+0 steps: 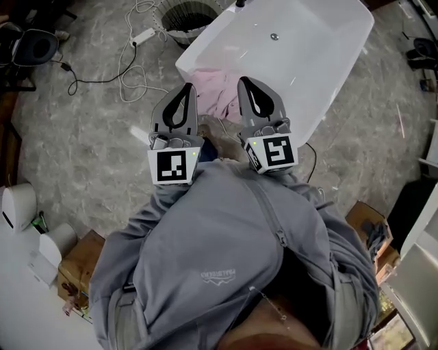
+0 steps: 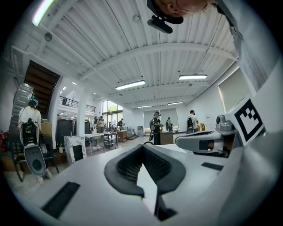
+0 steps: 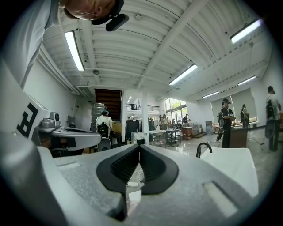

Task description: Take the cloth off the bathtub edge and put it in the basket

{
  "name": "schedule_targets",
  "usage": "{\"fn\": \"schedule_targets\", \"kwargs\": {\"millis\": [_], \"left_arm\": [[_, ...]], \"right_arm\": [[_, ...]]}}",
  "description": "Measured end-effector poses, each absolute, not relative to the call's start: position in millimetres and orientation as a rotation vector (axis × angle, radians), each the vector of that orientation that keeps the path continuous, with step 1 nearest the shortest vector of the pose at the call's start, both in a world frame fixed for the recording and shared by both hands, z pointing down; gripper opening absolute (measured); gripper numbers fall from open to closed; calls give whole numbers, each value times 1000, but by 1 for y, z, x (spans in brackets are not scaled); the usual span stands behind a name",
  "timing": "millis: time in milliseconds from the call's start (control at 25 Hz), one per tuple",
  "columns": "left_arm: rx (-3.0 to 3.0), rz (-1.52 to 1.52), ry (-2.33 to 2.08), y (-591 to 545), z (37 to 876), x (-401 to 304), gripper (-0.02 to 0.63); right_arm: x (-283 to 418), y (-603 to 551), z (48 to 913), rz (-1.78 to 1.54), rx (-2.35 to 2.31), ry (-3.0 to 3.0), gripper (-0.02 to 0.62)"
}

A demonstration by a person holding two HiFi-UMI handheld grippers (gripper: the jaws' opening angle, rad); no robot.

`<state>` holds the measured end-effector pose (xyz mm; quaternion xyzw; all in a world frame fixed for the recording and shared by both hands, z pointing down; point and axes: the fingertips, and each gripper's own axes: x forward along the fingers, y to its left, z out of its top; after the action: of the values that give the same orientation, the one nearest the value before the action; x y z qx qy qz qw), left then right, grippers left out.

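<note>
A pink cloth (image 1: 215,92) lies bunched over the near edge of the white bathtub (image 1: 328,41). A dark slatted basket (image 1: 186,19) stands on the floor beyond the tub's left corner. My left gripper (image 1: 186,87) and right gripper (image 1: 244,82) are held side by side at chest height, pointing level, above the cloth and apart from it. Both are shut with nothing between their pads. In the left gripper view the jaws (image 2: 142,145) meet at the tips. In the right gripper view the jaws (image 3: 139,145) also meet, and the tub (image 3: 232,165) with its black tap (image 3: 203,148) shows at the right.
A white power strip with looping cables (image 1: 140,35) lies on the grey floor left of the basket. Cardboard boxes (image 1: 82,263) and white devices (image 1: 20,205) sit at the lower left. Several people and tables (image 2: 99,134) stand far off in the hall.
</note>
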<state>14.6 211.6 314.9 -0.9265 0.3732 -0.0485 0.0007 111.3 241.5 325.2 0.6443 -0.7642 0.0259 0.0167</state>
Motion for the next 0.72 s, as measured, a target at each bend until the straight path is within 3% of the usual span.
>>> {"fn": "schedule_targets", "kwargs": {"millis": [720], "left_arm": [[-3036, -215, 846, 111, 350, 36, 6]], "right_arm": [[129, 167, 356, 164, 2166, -2107, 5]]}}
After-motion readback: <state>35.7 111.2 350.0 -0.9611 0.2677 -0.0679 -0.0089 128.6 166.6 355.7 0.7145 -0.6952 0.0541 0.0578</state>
